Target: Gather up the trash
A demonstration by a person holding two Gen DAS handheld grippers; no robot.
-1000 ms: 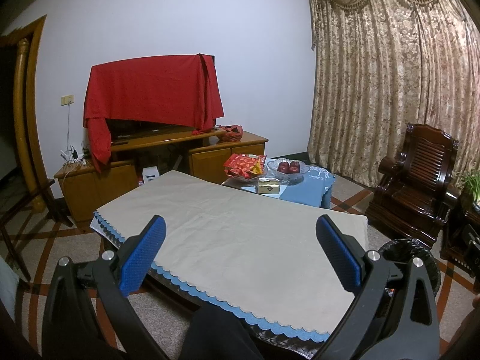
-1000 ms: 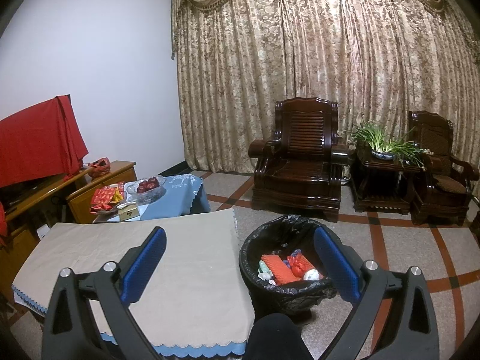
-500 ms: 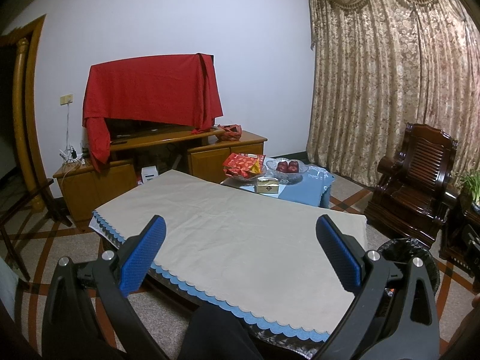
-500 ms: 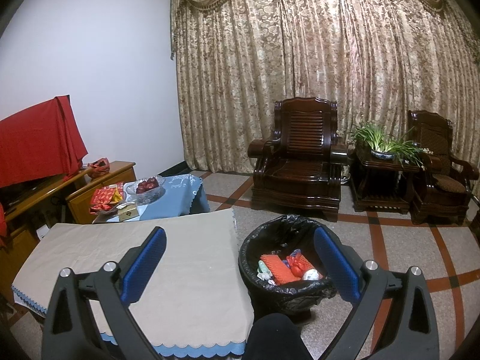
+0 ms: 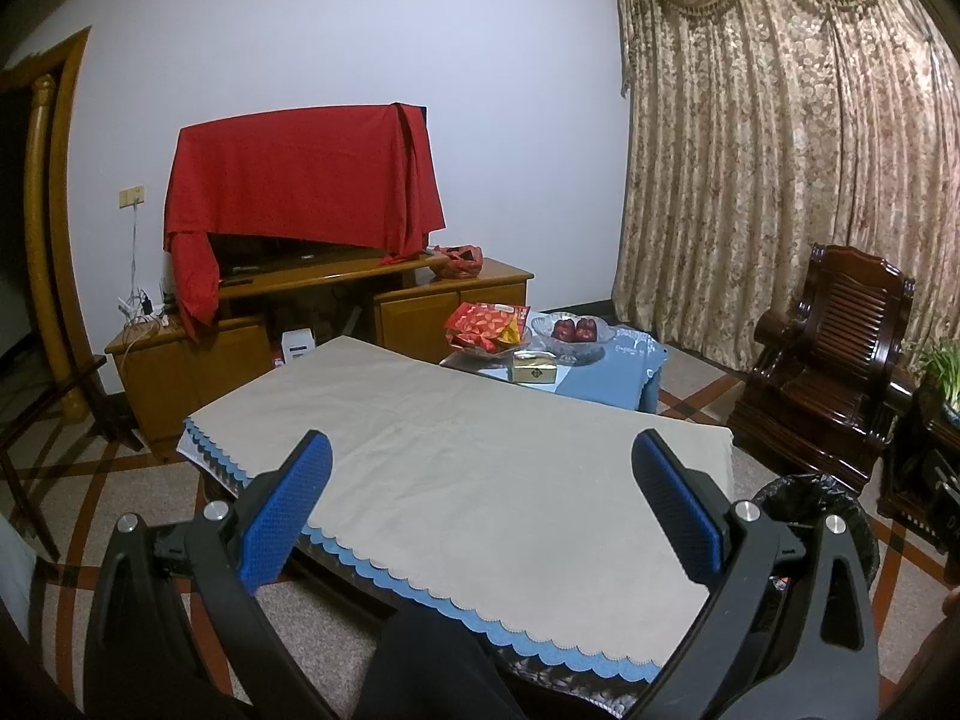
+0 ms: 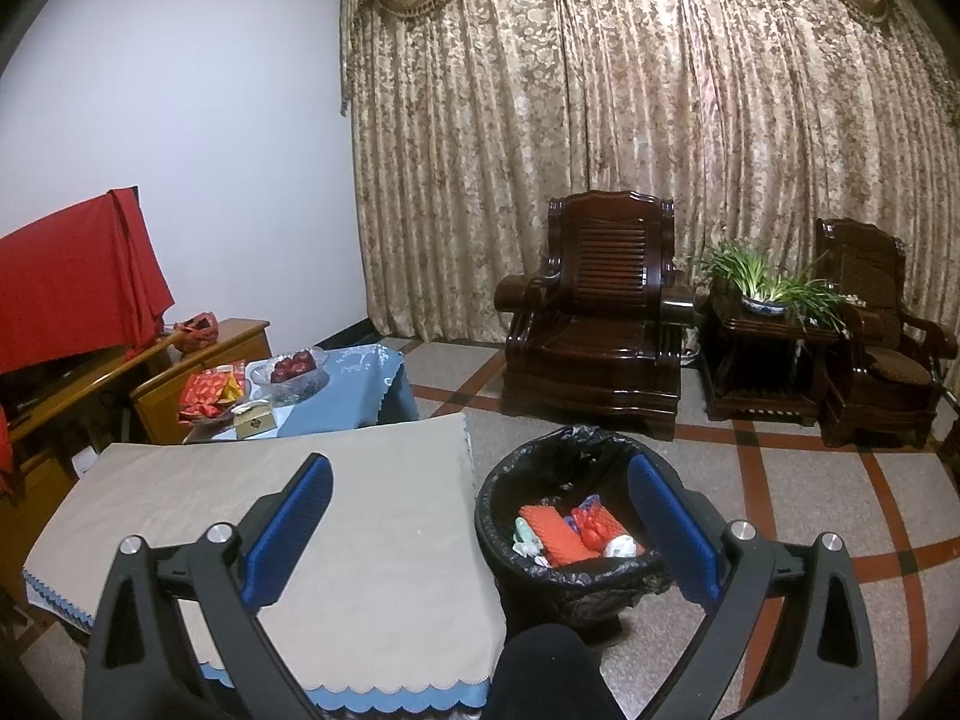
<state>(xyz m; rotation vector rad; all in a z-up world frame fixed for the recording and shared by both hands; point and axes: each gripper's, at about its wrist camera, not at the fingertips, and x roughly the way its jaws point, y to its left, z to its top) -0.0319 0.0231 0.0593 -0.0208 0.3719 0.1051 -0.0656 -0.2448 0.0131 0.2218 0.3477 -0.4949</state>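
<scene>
Jaws of the left gripper and right gripper are held wide, nothing gripped. The bin is seen just beside the desk edge, with open floor beyond.

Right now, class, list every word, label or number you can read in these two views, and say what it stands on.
None can be read.
Small gold box: dark emblem, too blurred.
Red snack packets: print too small.
Blue embroidered tablecloth: pale pattern, unreadable.
</scene>
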